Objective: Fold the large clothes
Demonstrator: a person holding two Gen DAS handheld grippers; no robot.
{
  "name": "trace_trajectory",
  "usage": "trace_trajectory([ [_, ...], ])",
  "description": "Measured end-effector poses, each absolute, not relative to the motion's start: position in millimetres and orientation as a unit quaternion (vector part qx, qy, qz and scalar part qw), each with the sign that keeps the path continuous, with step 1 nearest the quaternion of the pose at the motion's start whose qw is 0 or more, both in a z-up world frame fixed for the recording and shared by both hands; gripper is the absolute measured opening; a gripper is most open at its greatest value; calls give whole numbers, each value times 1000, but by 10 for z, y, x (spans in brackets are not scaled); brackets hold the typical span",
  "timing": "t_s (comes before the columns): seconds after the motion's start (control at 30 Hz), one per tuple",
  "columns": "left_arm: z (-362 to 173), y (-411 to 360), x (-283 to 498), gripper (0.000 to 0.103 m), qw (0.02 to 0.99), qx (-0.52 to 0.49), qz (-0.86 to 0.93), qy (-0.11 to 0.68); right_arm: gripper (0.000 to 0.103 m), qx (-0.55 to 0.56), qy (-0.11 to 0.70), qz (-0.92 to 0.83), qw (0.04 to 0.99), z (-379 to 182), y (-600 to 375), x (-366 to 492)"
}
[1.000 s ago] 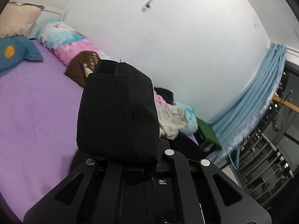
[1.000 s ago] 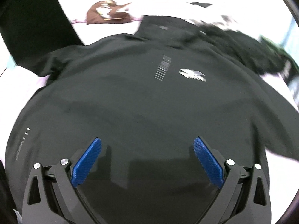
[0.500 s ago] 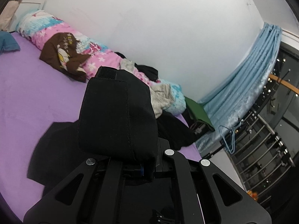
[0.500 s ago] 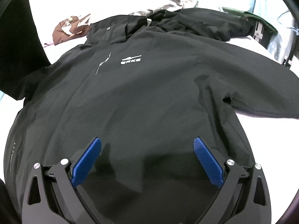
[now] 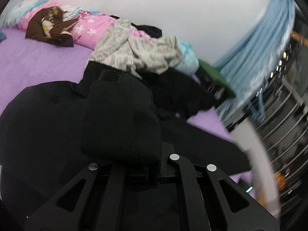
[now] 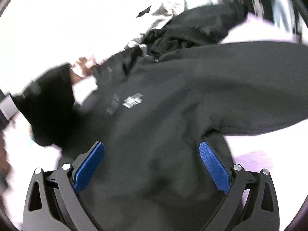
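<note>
A black jacket (image 6: pixel 163 115) with a white chest logo (image 6: pixel 132 100) lies spread on the purple bed (image 5: pixel 38 57). My left gripper (image 5: pixel 148 171) is shut on the jacket's sleeve cuff (image 5: pixel 119 119), which bulges up over the hidden fingertips and hangs above the jacket body (image 5: pixel 38 134). In the right wrist view that lifted sleeve (image 6: pixel 52 104) shows as a dark blurred mass at the left. My right gripper (image 6: pixel 152 165) hovers open over the lower body of the jacket, its blue pads (image 6: pixel 88 165) wide apart with nothing between them. The other sleeve (image 6: pixel 259 80) stretches out to the right.
A heap of grey and black clothes (image 5: pixel 134 52) lies behind the jacket's collar. A brown garment (image 5: pixel 50 27) rests on the pink floral quilt (image 5: pixel 90 23) along the wall. A blue curtain (image 5: pixel 259 44) and a metal railing (image 5: pixel 284 115) stand beyond the bed's right edge.
My left gripper has come down and swung right with the cuff, from above the bare bed to over the jacket body. My right gripper has rolled and shifted across the jacket, staying open.
</note>
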State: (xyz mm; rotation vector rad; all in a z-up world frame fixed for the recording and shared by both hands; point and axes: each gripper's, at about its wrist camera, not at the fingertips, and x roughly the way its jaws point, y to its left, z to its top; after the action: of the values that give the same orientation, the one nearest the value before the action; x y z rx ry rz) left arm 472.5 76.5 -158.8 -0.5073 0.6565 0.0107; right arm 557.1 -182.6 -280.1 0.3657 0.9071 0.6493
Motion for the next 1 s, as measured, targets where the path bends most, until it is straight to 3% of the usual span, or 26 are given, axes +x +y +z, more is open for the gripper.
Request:
trace_trajectory([
  [0.13,-1829,434,4730,4,929,-171,11,327,98,367,435,395,721,-2734,-2042,5834],
  [0.2,-1928,219,4737,4,937,-108,13,331,98,396,445,419,685,-2708,-2007,5910],
  [0.33,-2100,-245,4720,4,946,39,12,321,98,407,479,467,622,-2617,-1772,6057],
  [0.47,-2240,-456,4693,4,944,77,2,320,98,343,523,459,631,-2550,-1496,6184],
  [0.7,-2469,-778,4611,4,932,187,-10,310,98,327,566,470,593,-2690,-1169,6281],
  [0.9,-2573,-1017,4502,4,921,259,-34,289,98,293,570,467,609,-2665,-1113,6234],
  [0.97,-2580,-1010,4502,4,921,256,-33,291,81,286,570,460,618,-2659,-1108,6217],
  [1.0,-2585,-994,4515,4,921,252,-32,294,67,282,571,458,620,-2658,-1120,6217],
])
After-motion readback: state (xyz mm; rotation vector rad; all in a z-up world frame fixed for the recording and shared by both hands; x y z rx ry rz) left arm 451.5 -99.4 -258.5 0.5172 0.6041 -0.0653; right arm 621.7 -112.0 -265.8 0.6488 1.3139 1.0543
